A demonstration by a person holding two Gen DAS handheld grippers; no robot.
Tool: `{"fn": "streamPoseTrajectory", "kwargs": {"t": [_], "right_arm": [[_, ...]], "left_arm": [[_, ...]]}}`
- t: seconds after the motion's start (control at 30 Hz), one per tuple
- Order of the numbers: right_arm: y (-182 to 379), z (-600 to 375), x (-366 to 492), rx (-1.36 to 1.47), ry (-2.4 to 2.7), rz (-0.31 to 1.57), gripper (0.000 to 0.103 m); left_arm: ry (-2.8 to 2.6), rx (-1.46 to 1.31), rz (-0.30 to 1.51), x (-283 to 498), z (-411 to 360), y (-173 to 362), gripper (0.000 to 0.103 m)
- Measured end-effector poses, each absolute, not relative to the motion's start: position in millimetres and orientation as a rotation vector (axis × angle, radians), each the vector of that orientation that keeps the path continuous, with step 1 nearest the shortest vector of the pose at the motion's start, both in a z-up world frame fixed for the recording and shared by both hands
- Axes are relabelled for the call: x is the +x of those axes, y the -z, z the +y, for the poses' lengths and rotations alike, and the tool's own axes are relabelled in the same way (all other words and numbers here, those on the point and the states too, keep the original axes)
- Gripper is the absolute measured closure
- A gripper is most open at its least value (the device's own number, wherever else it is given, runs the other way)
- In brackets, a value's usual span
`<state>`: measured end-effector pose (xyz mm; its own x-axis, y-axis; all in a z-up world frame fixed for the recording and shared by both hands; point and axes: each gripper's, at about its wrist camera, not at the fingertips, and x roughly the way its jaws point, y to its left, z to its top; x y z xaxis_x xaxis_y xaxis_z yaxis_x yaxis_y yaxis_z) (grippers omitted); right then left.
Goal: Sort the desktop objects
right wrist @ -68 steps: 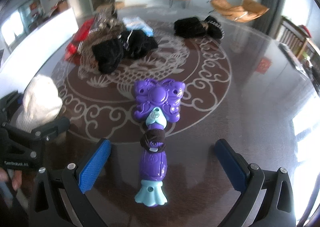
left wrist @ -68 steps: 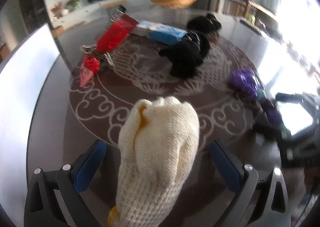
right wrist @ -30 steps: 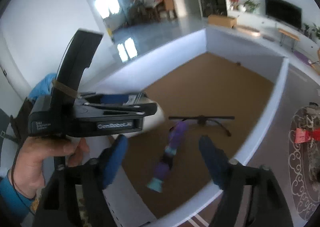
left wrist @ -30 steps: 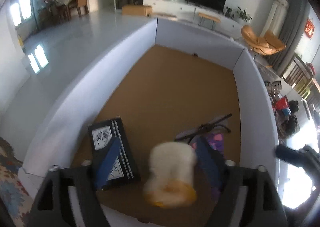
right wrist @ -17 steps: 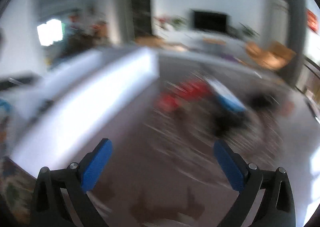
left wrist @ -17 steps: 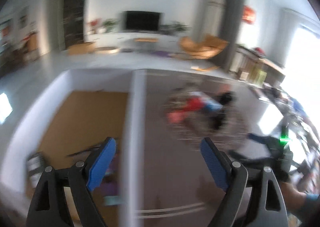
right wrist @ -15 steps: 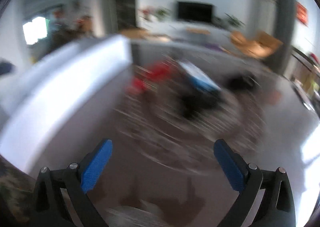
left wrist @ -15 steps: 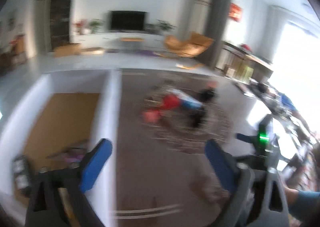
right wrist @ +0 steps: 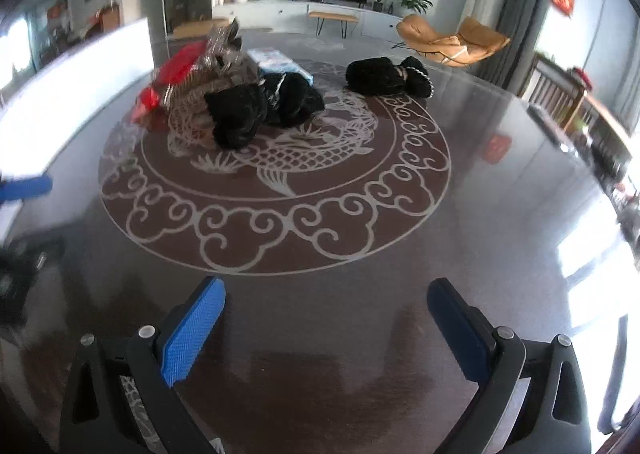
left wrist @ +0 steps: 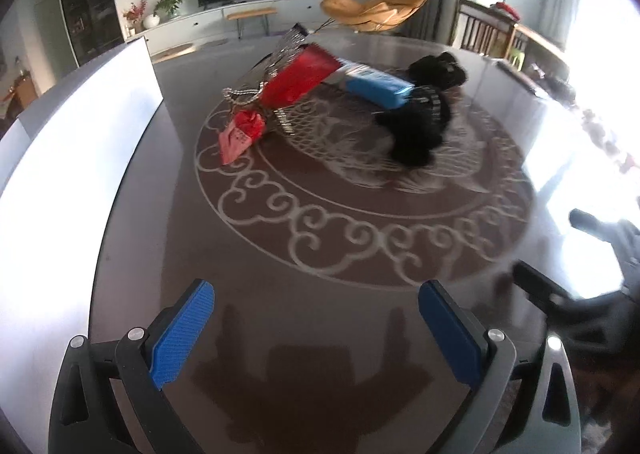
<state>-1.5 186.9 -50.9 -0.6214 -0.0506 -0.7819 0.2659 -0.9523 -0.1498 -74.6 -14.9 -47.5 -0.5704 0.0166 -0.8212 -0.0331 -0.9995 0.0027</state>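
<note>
Daylight is entering from the windows [left wrist: 608, 66] on the right side of both views, overexposing that area to plain white and laying strong glare across the glossy dark tabletop [right wrist: 520, 214]. The white box wall [left wrist: 60, 174] on the left is also clipping to near white, while the left gripper [left wrist: 316, 330] and right gripper [right wrist: 326, 328] are casting soft, dim reflections on the tabletop just below them. Fisheye distortion is bending straight lines and darkening the corners, and mild blur is softening objects at the frame edges.
</note>
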Motion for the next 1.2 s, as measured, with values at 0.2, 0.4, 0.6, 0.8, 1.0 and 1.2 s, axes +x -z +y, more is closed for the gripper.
{"fn": "streamPoseTrajectory", "kwargs": {"t": [0.2, 0.4, 0.6, 0.8, 1.0, 1.2], "right_arm": [[58, 201, -11, 1.343, 2.580, 0.193, 0.000], [57, 200, -9, 1.344, 2.593, 0.193, 0.000], [57, 200, -9, 1.344, 2.593, 0.193, 0.000], [57, 200, -9, 1.344, 2.593, 0.194, 0.000], [57, 200, -9, 1.345, 2.593, 0.193, 0.000], [57, 200, -9, 1.345, 2.593, 0.193, 0.000]], "left_arm": [[-2.764, -1.452, 0.045, -91, -22, 56, 0.000], [-2.775, -1.446, 0.013, -89, -26, 56, 0.000], [-2.776, -1.445, 0.013, -89, -26, 57, 0.000], [-2.776, -1.445, 0.013, -89, -26, 57, 0.000], [-2.776, -1.445, 0.013, -89, -27, 56, 0.000], [-2.776, -1.445, 0.013, -89, -26, 57, 0.000]]}}
